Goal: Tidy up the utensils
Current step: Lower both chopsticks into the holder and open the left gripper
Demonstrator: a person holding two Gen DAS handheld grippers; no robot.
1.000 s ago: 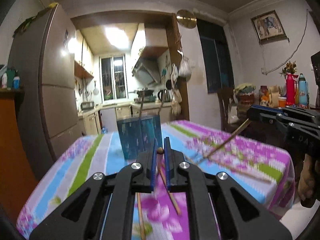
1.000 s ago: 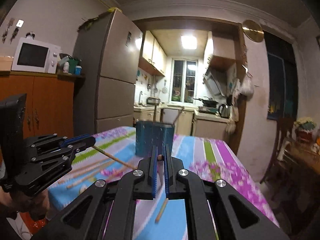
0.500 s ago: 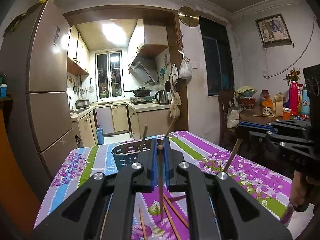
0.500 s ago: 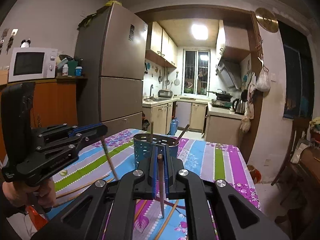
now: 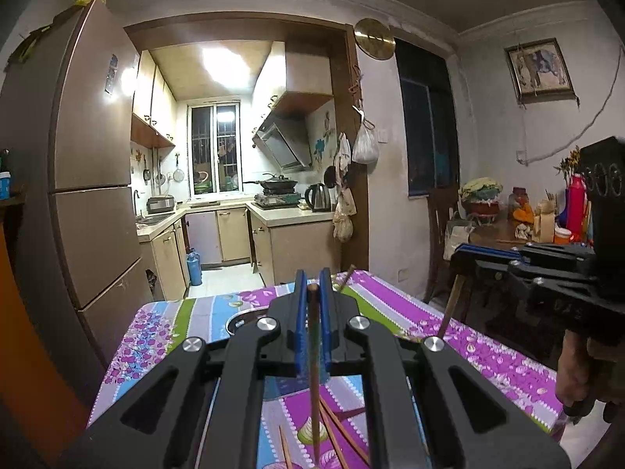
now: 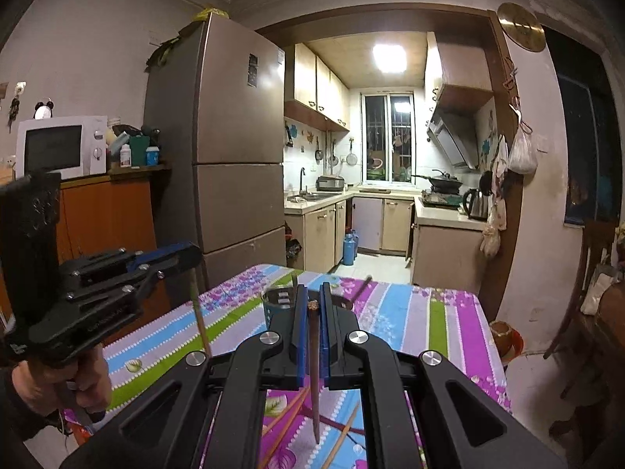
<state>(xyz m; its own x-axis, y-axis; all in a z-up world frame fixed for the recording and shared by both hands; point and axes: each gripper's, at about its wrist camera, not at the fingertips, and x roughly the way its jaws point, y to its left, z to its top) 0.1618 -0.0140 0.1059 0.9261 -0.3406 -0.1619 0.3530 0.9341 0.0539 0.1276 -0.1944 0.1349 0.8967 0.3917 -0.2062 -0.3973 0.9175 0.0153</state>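
My left gripper (image 5: 311, 287) is shut on a wooden chopstick (image 5: 313, 371) that hangs down, raised above the table. My right gripper (image 6: 311, 301) is shut on a dark chopstick (image 6: 313, 371) that also hangs down. Each gripper shows in the other's view, the right gripper (image 5: 465, 258) and the left gripper (image 6: 187, 254), each with its stick pointing down. The blue perforated utensil holder (image 6: 273, 305) stands on the table just beyond my fingers, mostly hidden, with a stick (image 6: 361, 285) leaning out of it. Several chopsticks (image 5: 340, 430) lie loose on the cloth below.
The table has a striped floral cloth (image 6: 429, 312). A fridge (image 6: 234, 156) and an orange cabinet with a microwave (image 6: 58, 148) stand to the left. A side table with bottles and jars (image 5: 547, 215) stands at the right. The kitchen (image 5: 234, 195) lies beyond.
Both grippers have risen and tilted, lifting their chopsticks from the table until they hang nearly upright. The utensil holder has dropped low in both views, behind the fingers.
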